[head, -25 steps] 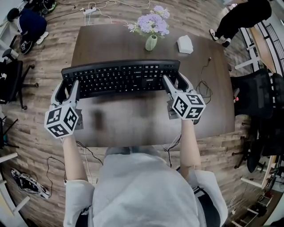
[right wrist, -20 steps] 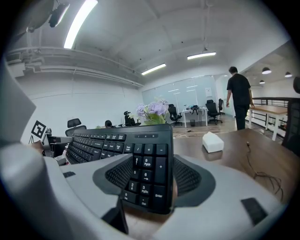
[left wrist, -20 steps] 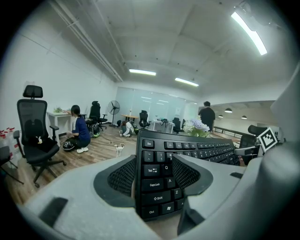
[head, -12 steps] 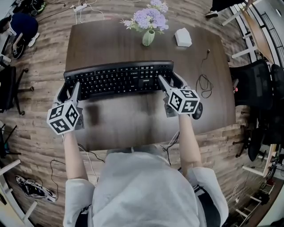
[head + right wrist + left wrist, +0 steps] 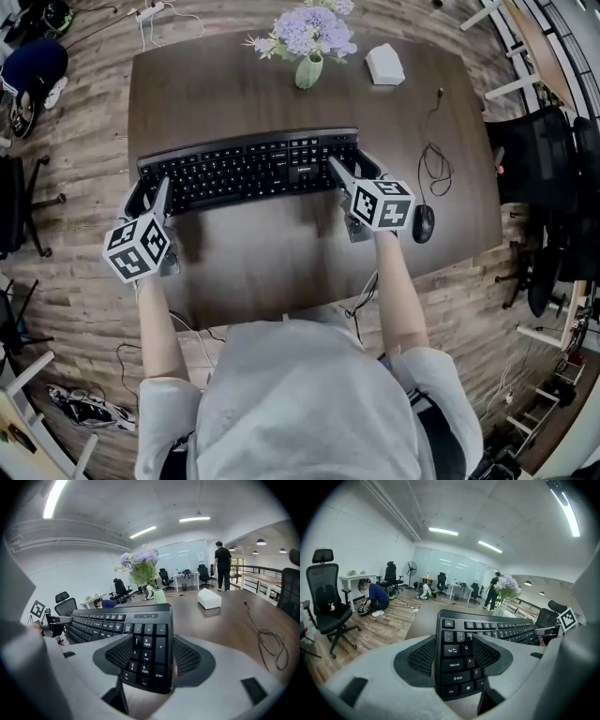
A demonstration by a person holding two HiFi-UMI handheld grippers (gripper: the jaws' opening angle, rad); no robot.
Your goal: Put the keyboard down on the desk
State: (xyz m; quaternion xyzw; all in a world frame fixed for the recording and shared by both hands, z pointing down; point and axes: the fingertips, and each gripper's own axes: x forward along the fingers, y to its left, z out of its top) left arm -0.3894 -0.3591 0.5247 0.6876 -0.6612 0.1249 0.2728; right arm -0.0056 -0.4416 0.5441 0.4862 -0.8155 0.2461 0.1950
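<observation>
A long black keyboard [image 5: 248,169] hangs level just above the dark brown desk [image 5: 281,262] and casts a shadow on it. My left gripper [image 5: 150,194] is shut on its left end, with the jaws pinching the Caps Lock and Shift area [image 5: 457,663]. The right gripper [image 5: 354,174] is shut on the right end over the number pad [image 5: 146,656]. In the left gripper view the keyboard [image 5: 497,629] runs away to the right. The right gripper view shows the keyboard [image 5: 103,620] stretching off to the left.
A green vase of purple flowers [image 5: 307,42] and a white box [image 5: 384,64] stand at the desk's far edge. A black mouse [image 5: 424,223] and its looped cable [image 5: 433,164] lie at the right. Office chairs [image 5: 553,178] crowd the right side, and a crouching person [image 5: 28,67] is at far left.
The keyboard, gripped at both ends throughout, has sunk closer to the desk and its shadow. The view has shifted, and the mouse now shows at the right.
</observation>
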